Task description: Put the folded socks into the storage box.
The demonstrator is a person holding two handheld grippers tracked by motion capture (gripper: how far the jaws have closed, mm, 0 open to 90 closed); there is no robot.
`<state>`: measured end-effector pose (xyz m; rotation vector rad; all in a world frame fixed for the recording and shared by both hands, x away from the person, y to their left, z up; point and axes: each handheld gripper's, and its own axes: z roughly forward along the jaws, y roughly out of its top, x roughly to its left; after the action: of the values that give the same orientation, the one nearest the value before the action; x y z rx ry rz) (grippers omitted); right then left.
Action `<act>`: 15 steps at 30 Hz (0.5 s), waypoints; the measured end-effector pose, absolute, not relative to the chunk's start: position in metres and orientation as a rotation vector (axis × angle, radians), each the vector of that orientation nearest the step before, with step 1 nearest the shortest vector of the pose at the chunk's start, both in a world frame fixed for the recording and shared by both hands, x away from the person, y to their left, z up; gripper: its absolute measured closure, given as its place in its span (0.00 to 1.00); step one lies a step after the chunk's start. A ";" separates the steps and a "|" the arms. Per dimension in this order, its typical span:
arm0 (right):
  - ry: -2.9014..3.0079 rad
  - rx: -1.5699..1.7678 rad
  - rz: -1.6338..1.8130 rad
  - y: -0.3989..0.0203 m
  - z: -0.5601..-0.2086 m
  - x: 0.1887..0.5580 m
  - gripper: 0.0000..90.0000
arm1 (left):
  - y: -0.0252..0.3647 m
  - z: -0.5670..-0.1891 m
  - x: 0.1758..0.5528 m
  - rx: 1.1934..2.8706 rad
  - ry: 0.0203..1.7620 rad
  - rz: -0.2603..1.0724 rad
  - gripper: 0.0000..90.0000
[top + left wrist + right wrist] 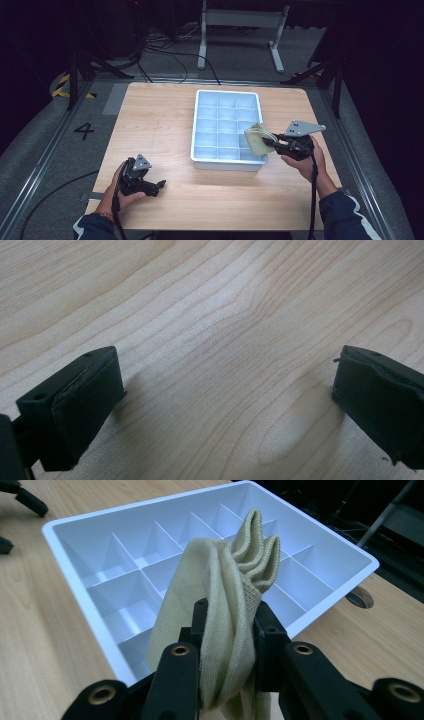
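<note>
Left gripper: jaws apart, idle on pale wooden table, left of white plastic divided tray. Right gripper: clamped on pale yellow knit cloth, over tray's near-right corner (likely mid-placement). Next: lower into one compartment, then release. Legible writing: floor numeral "4".

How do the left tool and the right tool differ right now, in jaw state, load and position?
The left tool has its jaws wide apart and holds nothing; the right tool is shut on a pale yellow-green cloth. The left tool sits low over bare wooden table, well clear of the white divided tray; the right tool holds the cloth over the tray's near right corner. Both are black, hand-held and topped by a grey plate.
</note>
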<state>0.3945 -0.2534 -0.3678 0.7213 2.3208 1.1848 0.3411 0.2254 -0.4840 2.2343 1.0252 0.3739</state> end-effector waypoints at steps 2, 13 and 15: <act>2.320 0.717 1.174 -0.252 -0.368 0.401 0.85 | 0.225 -0.484 0.341 2.235 1.026 0.374 0.00; 2.316 0.756 1.051 -0.240 -0.379 0.424 0.85 | 0.225 -0.484 0.341 2.235 1.024 0.374 0.00; 2.318 0.754 1.043 -0.238 -0.381 0.426 0.85 | 0.225 -0.484 0.341 2.234 1.026 0.373 0.00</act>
<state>0.4258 -0.2384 -0.3811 0.7545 2.3182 1.0429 0.3410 0.2254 -0.4839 2.2345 1.0265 0.3729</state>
